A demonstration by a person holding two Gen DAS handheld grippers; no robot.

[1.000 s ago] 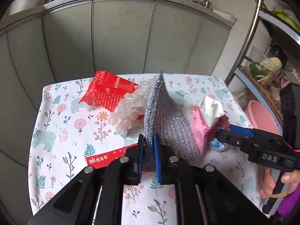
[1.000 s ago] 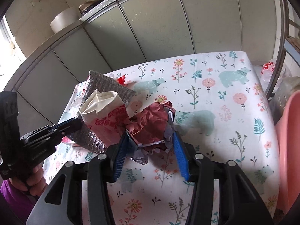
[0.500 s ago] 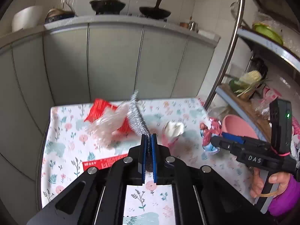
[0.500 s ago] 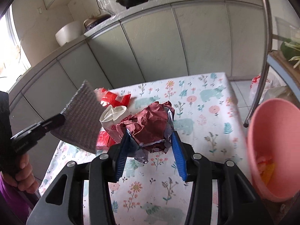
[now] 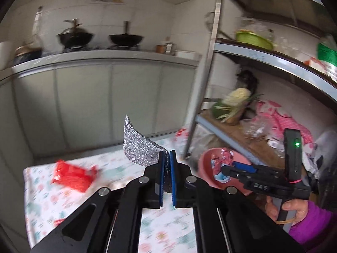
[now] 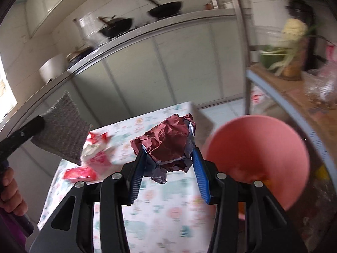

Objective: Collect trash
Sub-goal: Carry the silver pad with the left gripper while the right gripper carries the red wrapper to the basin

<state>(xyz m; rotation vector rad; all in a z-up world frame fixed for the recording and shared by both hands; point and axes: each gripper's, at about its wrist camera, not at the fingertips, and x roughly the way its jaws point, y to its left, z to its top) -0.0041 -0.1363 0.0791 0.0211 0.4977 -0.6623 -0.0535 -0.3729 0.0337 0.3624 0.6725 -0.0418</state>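
A silver foil sheet point(image 5: 139, 147) is pinched between the narrow jaws of the left gripper point(image 5: 166, 158), sticking up ahead of it. A crumpled maroon wrapper point(image 6: 168, 143) is clamped in the right gripper point(image 6: 168, 158), beside a pink bin point(image 6: 259, 147) at its right.

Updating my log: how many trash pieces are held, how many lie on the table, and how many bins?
Held: 2, silver sheet in left tool, crumpled maroon wrapper in right tool.
On table: 3 seen through blur, red bag, pink carton, red flat box.
Bins: 1, pink basin.
Total: 6.
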